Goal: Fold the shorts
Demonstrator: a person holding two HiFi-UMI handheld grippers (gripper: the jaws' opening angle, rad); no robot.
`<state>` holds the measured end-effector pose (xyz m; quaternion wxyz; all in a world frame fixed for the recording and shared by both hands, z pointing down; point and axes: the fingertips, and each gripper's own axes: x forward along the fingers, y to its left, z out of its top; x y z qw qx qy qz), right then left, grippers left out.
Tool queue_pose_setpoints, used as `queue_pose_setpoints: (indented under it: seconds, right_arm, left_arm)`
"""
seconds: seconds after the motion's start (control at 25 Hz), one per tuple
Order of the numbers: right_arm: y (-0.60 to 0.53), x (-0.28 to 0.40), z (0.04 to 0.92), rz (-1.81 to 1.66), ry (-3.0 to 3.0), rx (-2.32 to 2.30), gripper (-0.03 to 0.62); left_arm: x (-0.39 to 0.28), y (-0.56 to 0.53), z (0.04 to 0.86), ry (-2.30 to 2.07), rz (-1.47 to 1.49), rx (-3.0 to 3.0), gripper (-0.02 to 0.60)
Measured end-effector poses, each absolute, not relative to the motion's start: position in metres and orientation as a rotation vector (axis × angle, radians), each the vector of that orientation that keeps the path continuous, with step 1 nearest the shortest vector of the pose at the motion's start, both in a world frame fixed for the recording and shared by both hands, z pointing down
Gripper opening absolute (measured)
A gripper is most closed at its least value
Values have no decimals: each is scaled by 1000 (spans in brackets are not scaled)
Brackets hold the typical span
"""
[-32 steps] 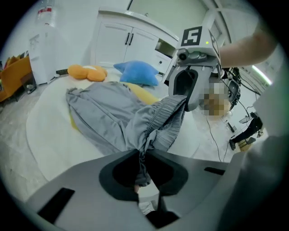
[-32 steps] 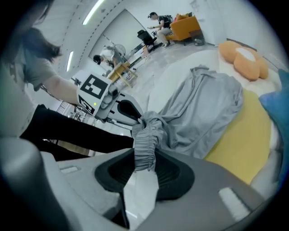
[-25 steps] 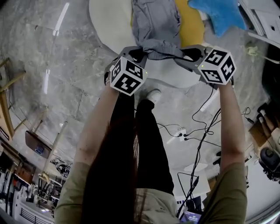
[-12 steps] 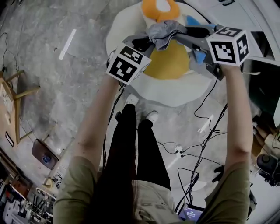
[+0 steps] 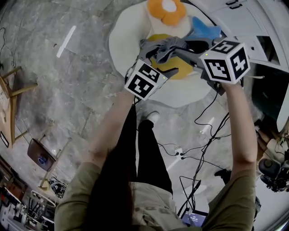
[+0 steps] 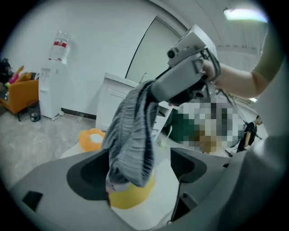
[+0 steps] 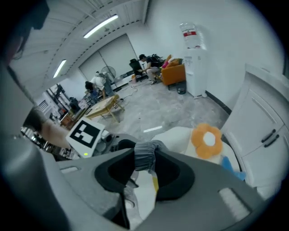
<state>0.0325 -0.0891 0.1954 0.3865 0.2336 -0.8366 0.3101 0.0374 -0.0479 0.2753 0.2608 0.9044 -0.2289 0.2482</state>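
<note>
The grey shorts hang bunched in the air above a white round mat. My right gripper is shut on their elastic waistband, and the cloth droops from it. The jaws of my left gripper are opening and stand wide. In the left gripper view the shorts dangle between those jaws, close to the left one, and neither pad presses on them. The two grippers are held near each other, tips facing, with the marker cube of the left one just beside the right jaws.
On the mat lie a yellow round cushion, an orange flower cushion and a blue piece. White cabinets stand at the right. Cables run over the floor by the person's feet. A wooden chair is at the left.
Both grippers have lifted the shorts up off the mat. The left jaws, shut on the cloth before, have sprung wide and let it go; the right still holds it.
</note>
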Motion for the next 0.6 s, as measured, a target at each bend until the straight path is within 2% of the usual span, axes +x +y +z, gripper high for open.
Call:
queue_pose_setpoints:
  seconds: [0.36, 0.4, 0.48, 0.6]
  right_arm:
    - [-37, 22, 195, 506, -2111, 214, 126]
    - [-34, 22, 195, 503, -2113, 184, 126]
    - [-30, 23, 197, 513, -2112, 147, 126]
    - [-28, 30, 205, 533, -2094, 155, 126]
  left_arm:
    - [14, -43, 337, -618, 1025, 2453, 400]
    - [12, -43, 341, -607, 1048, 2449, 350]
    - [7, -45, 347, -611, 1067, 2444, 188]
    - [2, -45, 353, -595, 1077, 2425, 71]
